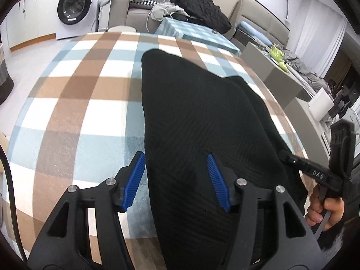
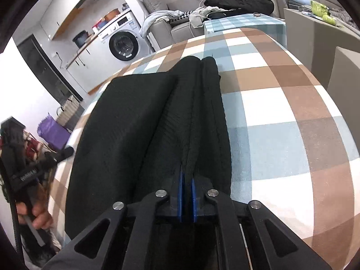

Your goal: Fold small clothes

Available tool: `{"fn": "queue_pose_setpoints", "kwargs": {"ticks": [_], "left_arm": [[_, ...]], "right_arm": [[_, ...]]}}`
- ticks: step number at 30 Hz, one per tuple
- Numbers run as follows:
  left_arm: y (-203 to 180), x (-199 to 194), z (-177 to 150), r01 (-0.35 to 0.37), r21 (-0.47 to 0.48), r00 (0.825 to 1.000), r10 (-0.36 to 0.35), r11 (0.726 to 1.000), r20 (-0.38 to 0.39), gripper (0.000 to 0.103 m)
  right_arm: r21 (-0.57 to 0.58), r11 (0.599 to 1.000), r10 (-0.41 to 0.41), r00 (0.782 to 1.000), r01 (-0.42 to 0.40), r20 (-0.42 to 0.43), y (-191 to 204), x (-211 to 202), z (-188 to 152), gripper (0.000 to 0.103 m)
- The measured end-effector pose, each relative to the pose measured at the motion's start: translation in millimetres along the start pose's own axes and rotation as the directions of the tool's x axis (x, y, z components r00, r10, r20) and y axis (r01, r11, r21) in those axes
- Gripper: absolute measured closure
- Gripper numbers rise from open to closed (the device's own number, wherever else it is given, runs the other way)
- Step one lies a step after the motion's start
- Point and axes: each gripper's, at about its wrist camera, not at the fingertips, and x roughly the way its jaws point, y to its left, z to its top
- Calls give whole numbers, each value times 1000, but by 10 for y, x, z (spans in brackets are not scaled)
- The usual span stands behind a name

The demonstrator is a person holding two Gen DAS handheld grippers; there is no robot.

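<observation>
Checked tablecloth (image 1: 74, 103) carries a black garment (image 1: 198, 121); the left gripper (image 1: 176, 180) hovers spread above it, while the right gripper (image 2: 186, 193) pinches its bunched edge.

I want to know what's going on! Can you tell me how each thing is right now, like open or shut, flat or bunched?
Left gripper: open, fingers spread over the near edge of the black garment, holding nothing.
Right gripper: shut on the black garment.
Black garment: on the checked cloth, partly folded, bunched into ridges by the right gripper.
Checked cloth: spread flat.
Washing machine: door shut.
</observation>
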Motion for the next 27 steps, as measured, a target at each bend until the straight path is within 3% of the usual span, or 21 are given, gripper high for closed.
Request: {"fn": "queue_pose_setpoints", "kwargs": {"ticks": [4,7,9,11,14,16,19,22,24,26,27], "left_arm": [[24,83,-37,-5,-5,1000,5,1000,-18,48],[28,116,-54,-9,-4,1000,9,1000,-23,48],[23,126,-69,-18,-2,1000,18,1000,-20,48],[20,128,-79,-23,-1,1000,23,1000,-22,48],[14,97,-87,-15,6,1000,15,1000,-15,48],[22,104,-85,-17,7,1000,17,1000,-13,48],[46,128,-80,-13,-1,1000,13,1000,-21,48],[63,117,-76,-14,0,1000,14,1000,-14,48],[92,107,-64,-11,-3,1000,11,1000,-8,48],[117,107,-48,-13,-3,1000,13,1000,-4,48],[126,103,-41,-13,-3,1000,13,1000,-4,48]], "right_arm": [[15,999,52,999,-52,-5,-58,20,62,76],[36,997,67,998,-68,9,-44,101,173,76],[57,997,46,998,-49,41,-79,121,245,82],[50,998,45,998,-47,54,-38,156,348,98],[-39,997,65,985,-60,159,136,-94,370,99],[-45,999,17,989,-10,145,162,-97,385,98],[-15,998,-56,998,56,-19,31,243,383,92],[21,999,-28,1000,28,1,-5,212,392,89],[25,998,-57,998,56,38,10,116,421,85],[40,997,-71,994,68,88,36,6,485,64],[43,998,-49,993,44,111,72,-45,528,59]]}}
